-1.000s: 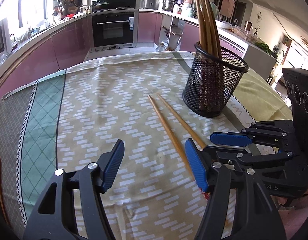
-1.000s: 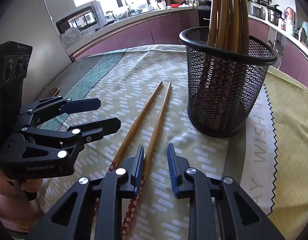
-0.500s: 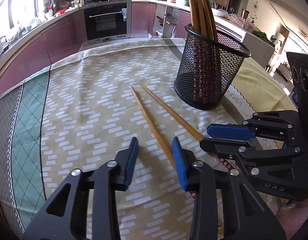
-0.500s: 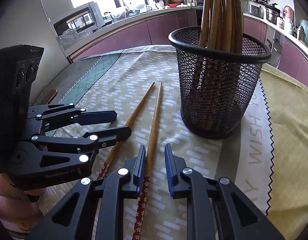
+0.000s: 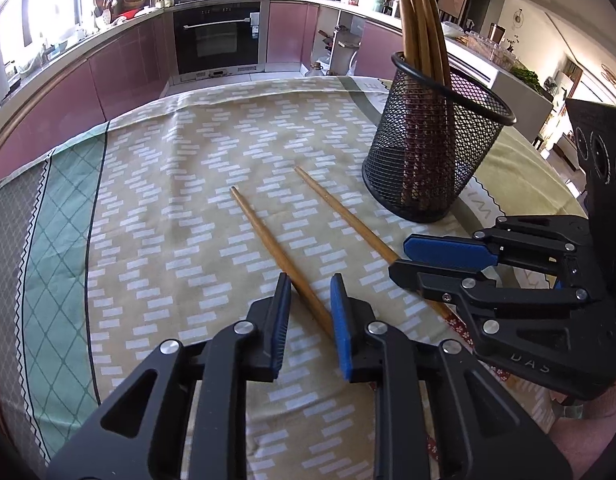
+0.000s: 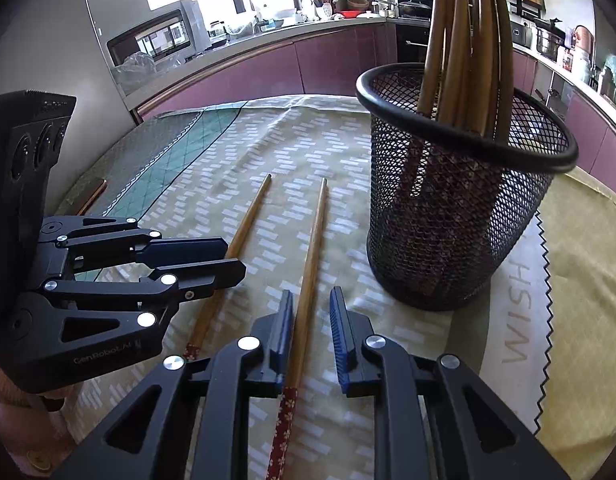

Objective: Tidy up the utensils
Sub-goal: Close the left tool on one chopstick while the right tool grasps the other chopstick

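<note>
Two wooden chopsticks with red flowered ends lie side by side on the tablecloth. My left gripper is low over the left chopstick, its jaws partly closed around it with gaps at both sides. My right gripper straddles the right chopstick in the same way, open a little. The right chopstick and the right gripper also show in the left wrist view. The left chopstick and the left gripper show in the right wrist view. A black mesh holder with several chopsticks upright stands to the right.
The table has a beige patterned cloth with a green band at the left. A yellow-green mat lies under the holder's right side. Kitchen counters and an oven are beyond the far table edge.
Both grippers have moved forward and down onto the chopsticks. The left jaws have narrowed from wide open to a small gap around the left chopstick. The right jaws stay narrow around theirs.
</note>
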Available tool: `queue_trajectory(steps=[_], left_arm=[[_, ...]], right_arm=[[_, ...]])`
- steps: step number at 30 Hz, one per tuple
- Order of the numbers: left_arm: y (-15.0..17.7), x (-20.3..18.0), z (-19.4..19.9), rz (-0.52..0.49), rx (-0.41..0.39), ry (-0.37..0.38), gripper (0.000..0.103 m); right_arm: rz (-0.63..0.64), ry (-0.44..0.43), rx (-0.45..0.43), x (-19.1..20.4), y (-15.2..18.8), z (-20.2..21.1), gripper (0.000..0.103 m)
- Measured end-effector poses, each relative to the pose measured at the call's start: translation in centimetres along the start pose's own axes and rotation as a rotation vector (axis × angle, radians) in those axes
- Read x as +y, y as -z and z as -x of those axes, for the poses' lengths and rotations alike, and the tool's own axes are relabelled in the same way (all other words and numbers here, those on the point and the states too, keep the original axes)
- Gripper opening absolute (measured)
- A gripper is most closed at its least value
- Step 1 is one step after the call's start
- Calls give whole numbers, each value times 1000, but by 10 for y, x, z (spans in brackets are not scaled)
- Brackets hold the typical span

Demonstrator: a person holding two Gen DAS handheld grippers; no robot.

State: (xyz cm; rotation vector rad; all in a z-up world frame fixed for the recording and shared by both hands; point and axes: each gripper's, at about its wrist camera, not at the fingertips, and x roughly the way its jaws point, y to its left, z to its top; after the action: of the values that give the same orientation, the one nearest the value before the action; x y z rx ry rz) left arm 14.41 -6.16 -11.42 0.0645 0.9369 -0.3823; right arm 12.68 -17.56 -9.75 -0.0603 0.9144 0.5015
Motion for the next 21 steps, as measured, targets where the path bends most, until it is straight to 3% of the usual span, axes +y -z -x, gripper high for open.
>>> queue_trajectory(steps=[9,21], left_arm=[[1,1,1,40,-12,7,9],[12,-7,8,1,-3,22,8]], right_arm=[[-45,-30,-6,-9,3,3,6],[-40,-106,-6,-4,9,11,6]])
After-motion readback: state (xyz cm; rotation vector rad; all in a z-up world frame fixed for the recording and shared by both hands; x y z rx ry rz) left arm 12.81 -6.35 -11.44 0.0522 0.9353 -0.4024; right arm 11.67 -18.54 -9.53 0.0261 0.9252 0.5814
